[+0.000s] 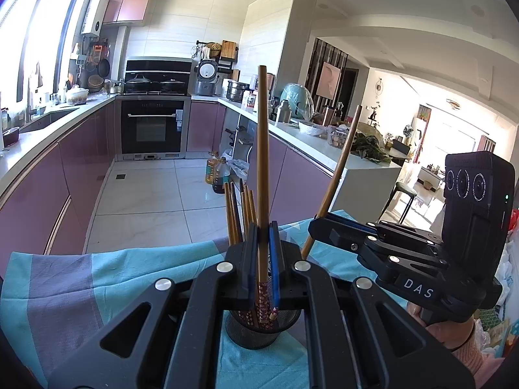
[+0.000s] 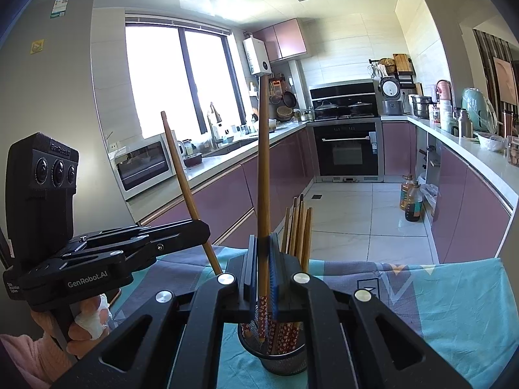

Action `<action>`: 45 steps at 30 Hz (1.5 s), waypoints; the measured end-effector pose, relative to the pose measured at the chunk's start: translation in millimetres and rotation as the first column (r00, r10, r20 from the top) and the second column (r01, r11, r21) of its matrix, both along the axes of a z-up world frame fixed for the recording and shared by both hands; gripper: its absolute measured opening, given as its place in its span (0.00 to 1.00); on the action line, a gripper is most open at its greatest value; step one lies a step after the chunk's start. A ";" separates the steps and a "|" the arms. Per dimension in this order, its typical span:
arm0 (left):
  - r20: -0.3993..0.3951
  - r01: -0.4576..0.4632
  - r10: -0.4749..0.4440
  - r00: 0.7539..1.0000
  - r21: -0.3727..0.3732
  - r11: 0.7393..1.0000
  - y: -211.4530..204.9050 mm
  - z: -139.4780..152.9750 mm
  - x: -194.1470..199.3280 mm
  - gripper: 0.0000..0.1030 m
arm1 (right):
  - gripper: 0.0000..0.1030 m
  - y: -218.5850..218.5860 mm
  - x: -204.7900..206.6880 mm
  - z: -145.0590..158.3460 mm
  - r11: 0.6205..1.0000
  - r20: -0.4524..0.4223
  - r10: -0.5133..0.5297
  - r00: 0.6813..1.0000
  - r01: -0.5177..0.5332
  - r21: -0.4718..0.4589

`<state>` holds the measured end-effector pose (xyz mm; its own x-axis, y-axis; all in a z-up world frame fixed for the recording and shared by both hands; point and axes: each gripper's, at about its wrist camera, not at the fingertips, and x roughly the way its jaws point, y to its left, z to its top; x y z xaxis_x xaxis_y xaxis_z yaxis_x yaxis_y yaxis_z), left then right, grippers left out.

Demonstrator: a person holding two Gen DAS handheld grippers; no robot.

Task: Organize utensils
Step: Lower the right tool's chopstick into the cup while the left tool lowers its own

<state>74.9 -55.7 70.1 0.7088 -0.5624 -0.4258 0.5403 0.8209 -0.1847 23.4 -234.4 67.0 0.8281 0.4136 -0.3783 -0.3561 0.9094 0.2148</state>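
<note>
My left gripper (image 1: 263, 249) is shut on a brown chopstick (image 1: 262, 149) and holds it upright over a black mesh cup (image 1: 259, 330). My right gripper (image 2: 262, 259) is shut on another brown chopstick (image 2: 263, 162), also upright above the mesh cup (image 2: 275, 353). Several chopsticks (image 1: 240, 210) stand in the cup, red patterned ends down; they also show in the right wrist view (image 2: 298, 227). Each gripper shows in the other's view: the right gripper (image 1: 316, 218) from the left, the left gripper (image 2: 202, 227) from the right. The cup stands on a teal and grey cloth (image 1: 97, 278).
The cloth covers a table whose far edge (image 2: 405, 261) faces a tiled kitchen floor. Purple cabinets and counters run along both sides, with an oven (image 1: 151, 126) at the far end. Oil bottles (image 1: 218, 171) stand on the floor.
</note>
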 end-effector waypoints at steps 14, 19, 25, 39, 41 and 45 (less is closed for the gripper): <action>-0.026 0.006 -0.006 1.000 0.024 1.000 2.1 -2.5 6.0 0.07 | 0.06 -1.3 8.0 -12.0 1.000 -0.028 -0.016 0.999 0.016 -0.012; -0.034 0.005 -0.004 0.999 0.035 0.999 3.4 -2.1 7.2 0.07 | 0.06 0.7 10.8 -14.7 1.000 -0.036 -0.022 0.999 0.021 -0.019; -0.041 0.006 -0.004 0.999 0.048 0.999 2.8 -0.4 10.3 0.07 | 0.06 2.5 9.9 -18.9 0.999 -0.047 -0.022 0.999 0.021 -0.025; -0.063 0.001 0.003 0.998 0.067 0.998 2.5 -3.0 13.3 0.07 | 0.06 5.8 13.6 -28.3 0.999 -0.074 -0.020 0.997 0.018 -0.035; -0.068 0.001 0.003 0.998 0.068 0.998 2.4 -3.9 14.1 0.07 | 0.06 5.7 13.8 -29.0 0.999 -0.077 -0.019 0.997 0.017 -0.037; -0.076 0.002 0.003 0.997 0.072 0.997 1.8 -3.9 16.4 0.07 | 0.06 7.3 14.5 -31.7 0.999 -0.084 -0.019 0.996 0.016 -0.042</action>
<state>91.3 -54.0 66.3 0.6732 -0.5280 -0.5176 0.5268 0.8338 -0.1653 37.9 -227.1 35.4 0.7997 0.3817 -0.4634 -0.3221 0.9242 0.2054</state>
